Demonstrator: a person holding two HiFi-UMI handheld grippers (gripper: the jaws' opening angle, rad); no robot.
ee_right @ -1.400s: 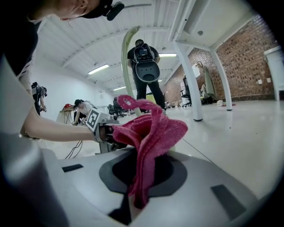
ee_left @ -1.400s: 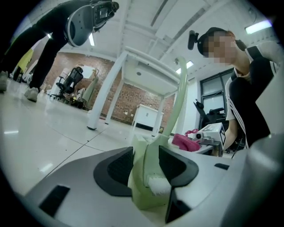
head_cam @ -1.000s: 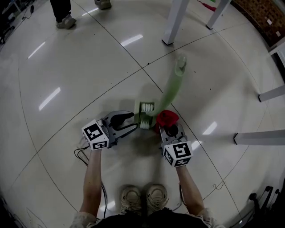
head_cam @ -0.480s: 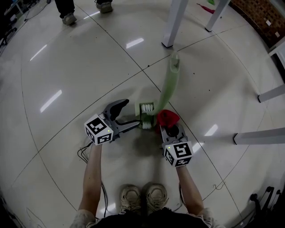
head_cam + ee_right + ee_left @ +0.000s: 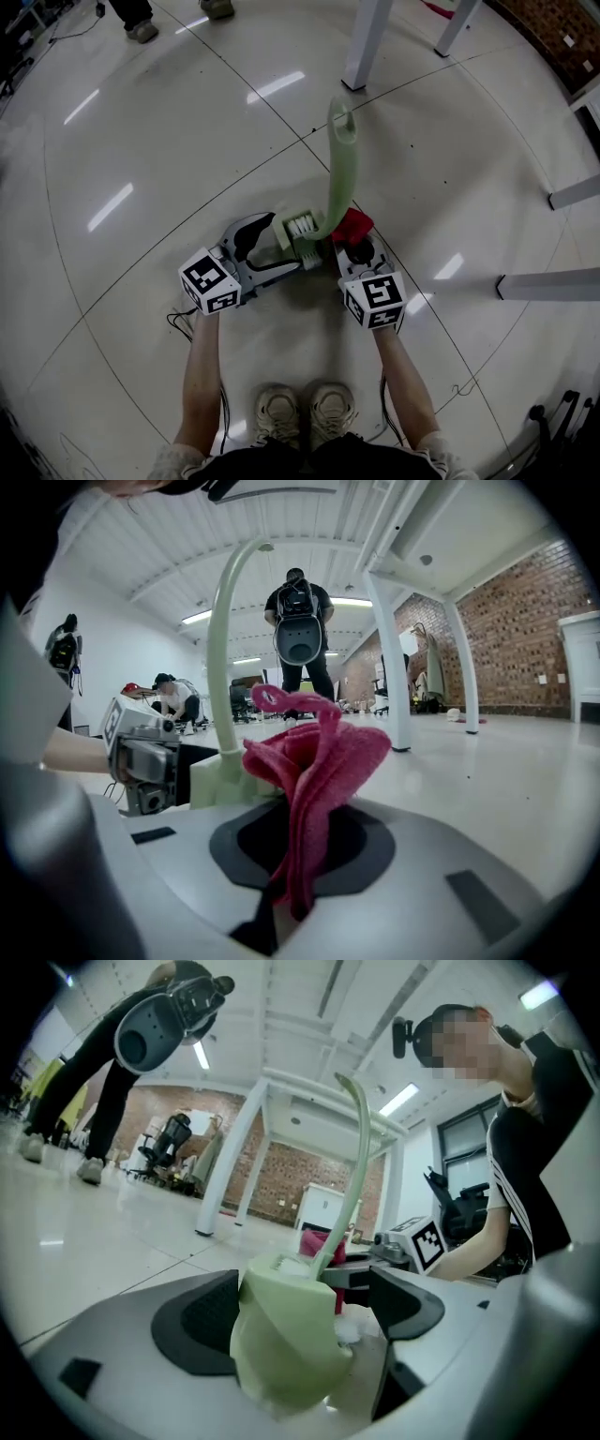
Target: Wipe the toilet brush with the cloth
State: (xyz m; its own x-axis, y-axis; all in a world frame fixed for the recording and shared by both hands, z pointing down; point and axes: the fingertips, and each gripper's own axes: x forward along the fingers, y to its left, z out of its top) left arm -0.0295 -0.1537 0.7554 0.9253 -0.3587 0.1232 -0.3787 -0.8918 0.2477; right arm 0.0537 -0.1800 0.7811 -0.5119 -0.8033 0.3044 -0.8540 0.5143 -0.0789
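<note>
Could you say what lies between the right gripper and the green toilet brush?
A crumpled red cloth, held by the right gripper, in the head view.

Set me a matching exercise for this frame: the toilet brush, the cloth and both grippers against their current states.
1 pale green plastic toilet brush
2 red cloth
3 left gripper
4 right gripper

a jaws shut
b curved handle rising
c jaws apart
d bunched, pinched

Pairs: 1-b; 2-d; 3-c; 4-a. The left jaws have just been opening, with that brush's head between them.
</note>
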